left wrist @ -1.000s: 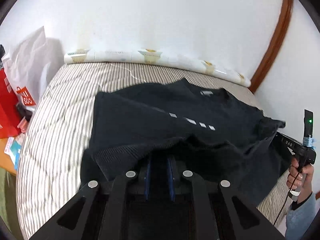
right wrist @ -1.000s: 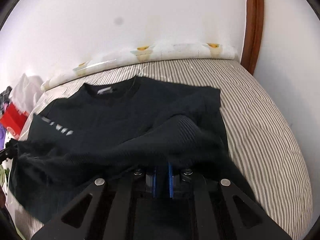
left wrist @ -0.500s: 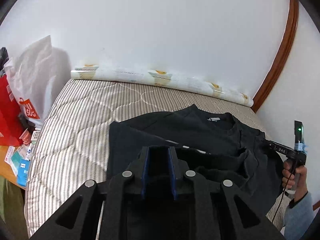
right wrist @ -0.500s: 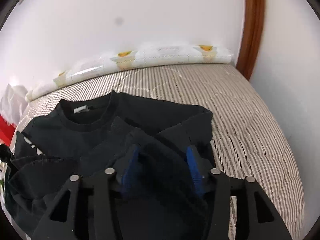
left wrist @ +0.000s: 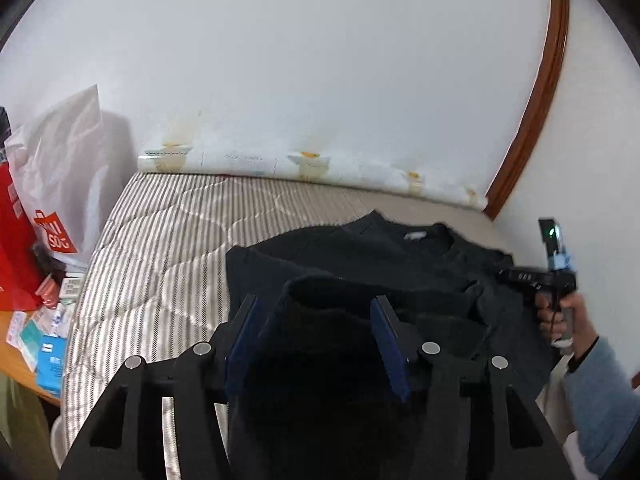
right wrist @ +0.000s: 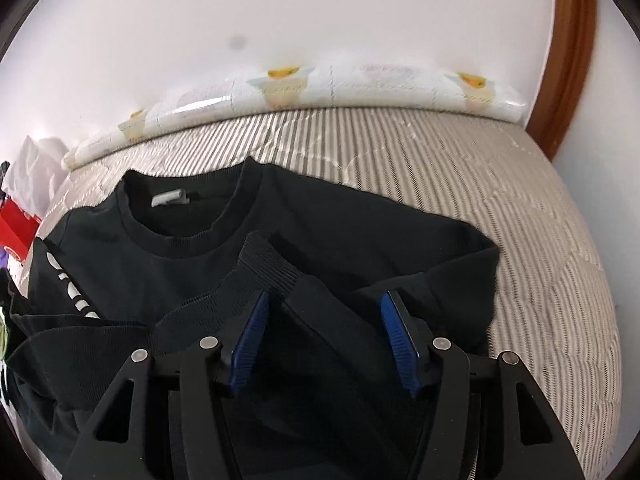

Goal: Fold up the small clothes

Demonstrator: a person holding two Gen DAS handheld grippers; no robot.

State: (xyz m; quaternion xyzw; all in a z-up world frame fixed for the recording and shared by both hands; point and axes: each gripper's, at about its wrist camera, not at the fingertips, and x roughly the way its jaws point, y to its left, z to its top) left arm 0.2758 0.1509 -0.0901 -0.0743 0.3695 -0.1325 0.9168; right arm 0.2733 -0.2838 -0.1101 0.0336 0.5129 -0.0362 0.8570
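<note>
- The black sweater (right wrist: 344, 236) lies on the striped bed (right wrist: 520, 208) and fills the lower middle of the right wrist picture.
- Its round neck hole with a small white tag (right wrist: 170, 198) sits in the upper left part of that picture.
- White letters (right wrist: 70, 288) run down the sweater at the left edge.
- A ribbed cuff (right wrist: 268, 264) lies folded over the chest of the sweater, just above the blue pads.
- The right claw (right wrist: 328, 338) is spread wide, at the bottom middle of its picture.
- Black cloth lies between its two blue pads (right wrist: 248, 340), but the pads are not pinching it.
- In the left wrist picture the sweater (left wrist: 400, 256) lies in the middle and right part, on the bed (left wrist: 160, 248).
- The left claw (left wrist: 316, 340) is at the bottom middle and is spread wide too.
- A bump of black cloth sits between its blue pads (left wrist: 386, 344). The cloth looks loose. I cannot tell if it touches the pads.
- At the right edge of the left wrist picture, a hand (left wrist: 564, 316) in a blue sleeve holds the handle of the other claw tool, near the right side of the sweater.
- A rolled white mat (left wrist: 312, 164) with yellow shapes lies along the wall at the far side of the bed.
- A white bag (left wrist: 60, 184) with a red mark and a red bag (left wrist: 14, 240) stand at the left edge of the left wrist picture, beside the bed.
- Small boxes (left wrist: 48, 344) lie below the bags, at the lower left.
</note>
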